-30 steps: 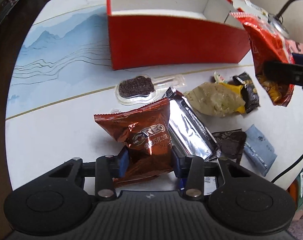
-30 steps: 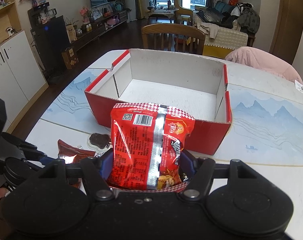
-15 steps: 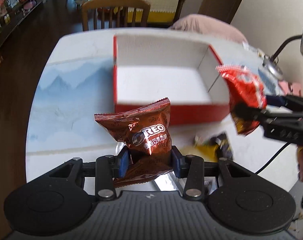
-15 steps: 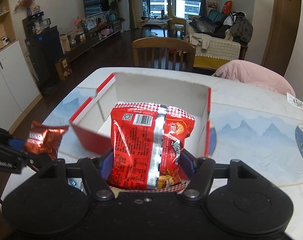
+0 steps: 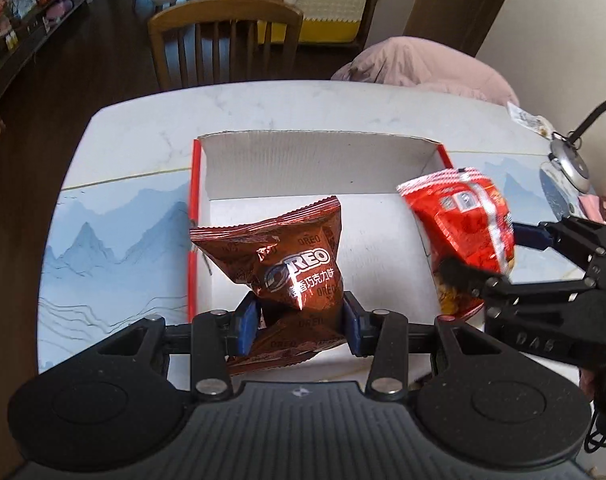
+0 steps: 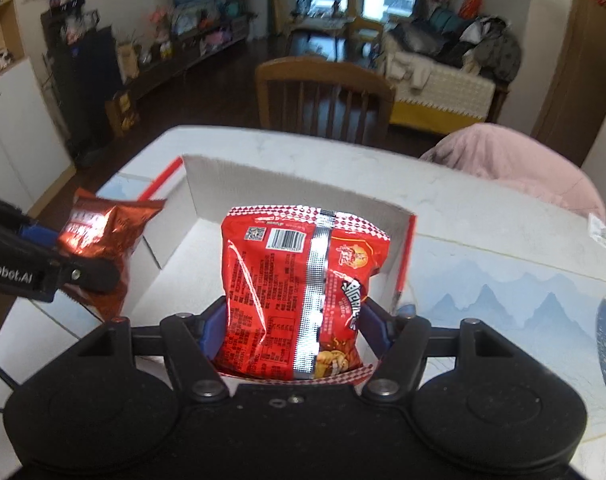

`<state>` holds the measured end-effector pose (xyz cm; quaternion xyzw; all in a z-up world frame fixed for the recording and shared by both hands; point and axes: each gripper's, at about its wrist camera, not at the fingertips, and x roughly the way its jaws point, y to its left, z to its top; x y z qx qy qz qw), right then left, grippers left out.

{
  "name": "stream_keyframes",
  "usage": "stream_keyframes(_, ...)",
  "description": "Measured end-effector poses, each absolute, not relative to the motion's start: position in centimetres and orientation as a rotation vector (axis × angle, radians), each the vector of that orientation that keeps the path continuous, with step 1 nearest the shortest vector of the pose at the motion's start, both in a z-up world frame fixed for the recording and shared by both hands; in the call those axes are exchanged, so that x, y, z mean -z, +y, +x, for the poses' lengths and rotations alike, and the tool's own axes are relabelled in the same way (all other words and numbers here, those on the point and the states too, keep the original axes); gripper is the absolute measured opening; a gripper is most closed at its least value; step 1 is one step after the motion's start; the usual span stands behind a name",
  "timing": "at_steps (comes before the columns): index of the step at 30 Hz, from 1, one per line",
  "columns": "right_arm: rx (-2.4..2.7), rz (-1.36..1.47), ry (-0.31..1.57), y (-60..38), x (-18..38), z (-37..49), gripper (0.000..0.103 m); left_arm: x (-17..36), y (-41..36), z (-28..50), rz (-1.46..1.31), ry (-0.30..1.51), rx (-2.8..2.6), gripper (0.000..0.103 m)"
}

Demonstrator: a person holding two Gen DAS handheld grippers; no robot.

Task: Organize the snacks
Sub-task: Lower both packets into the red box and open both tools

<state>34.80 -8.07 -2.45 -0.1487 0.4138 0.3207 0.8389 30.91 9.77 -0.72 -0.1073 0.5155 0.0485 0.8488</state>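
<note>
My left gripper point(image 5: 299, 322) is shut on a brown Oreo packet point(image 5: 287, 264) and holds it above the left part of the open red box point(image 5: 195, 208), whose inside is white. My right gripper point(image 6: 293, 334) is shut on a red snack bag point(image 6: 299, 292) and holds it above the right part of the same box point(image 6: 403, 264). The red bag point(image 5: 463, 236) and right gripper point(image 5: 499, 260) show at the right of the left wrist view. The Oreo packet point(image 6: 99, 248) shows at the left of the right wrist view.
The box stands on a white table with a blue mountain print point(image 5: 103, 236). A wooden chair point(image 5: 223, 40) stands beyond the far edge, beside a pink-covered seat point(image 5: 423, 68). A desk lamp point(image 5: 571, 160) is at the far right.
Both grippers have risen from the table and moved forward over the box with their packets. The loose snacks near the table's front edge have dropped out of view.
</note>
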Motion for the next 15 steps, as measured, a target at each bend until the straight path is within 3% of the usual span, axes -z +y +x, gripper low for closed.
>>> stream_keyframes(15, -0.769, -0.544, 1.018, -3.1, 9.3, 37.3, 0.067, 7.4, 8.6, 37.4, -0.125, 1.273, -0.181, 0.042)
